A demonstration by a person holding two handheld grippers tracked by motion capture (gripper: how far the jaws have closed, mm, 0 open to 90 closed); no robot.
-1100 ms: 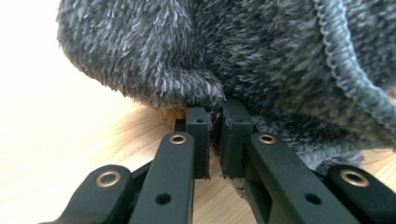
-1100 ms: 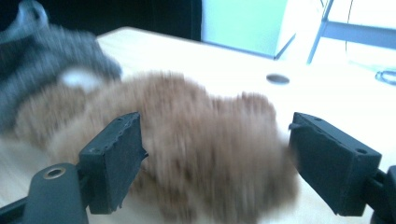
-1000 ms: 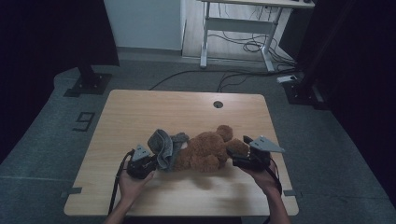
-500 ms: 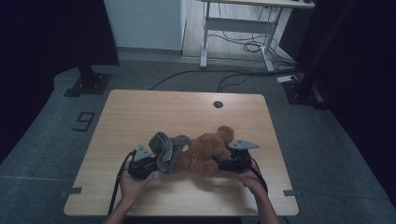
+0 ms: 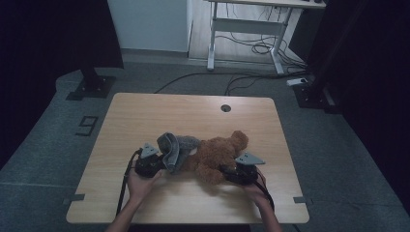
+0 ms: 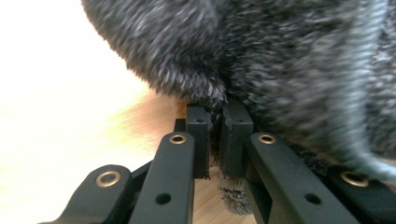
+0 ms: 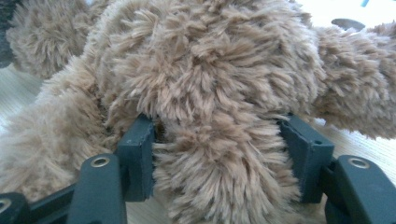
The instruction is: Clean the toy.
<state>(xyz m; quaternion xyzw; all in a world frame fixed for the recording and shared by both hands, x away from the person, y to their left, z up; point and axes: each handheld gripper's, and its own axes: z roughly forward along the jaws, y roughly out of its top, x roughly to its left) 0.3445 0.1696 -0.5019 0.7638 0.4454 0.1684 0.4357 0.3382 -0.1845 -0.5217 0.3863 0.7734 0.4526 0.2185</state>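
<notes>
1. We see a brown teddy bear (image 5: 215,153) lying near the front middle of the wooden table (image 5: 193,116). Long shaggy tan pile, rounded limbs, one stubby limb toward the right front.
2. A grey knitted garment (image 5: 175,149) is bunched over the bear's left end: fuzzy heathered grey yarn with a ribbed hem and a lighter edge band, touching the bear's fur.
3. Left gripper (image 5: 153,163) sits at the garment's left edge. In the left gripper view its jaws are nearly together, pinching a thin fold of the grey knit (image 6: 280,70); a tuft of yarn pokes out below the pads.
4. Right gripper (image 5: 231,173) is at the bear's right front side. In the right gripper view a thick furry limb (image 7: 224,154) fills the gap between the jaws, and both pads press into the fur. The jaws have just been closing on it and stand at mid width.
5. Each gripper is held in one of the person's hands, which enter from the table's near edge.
</notes>
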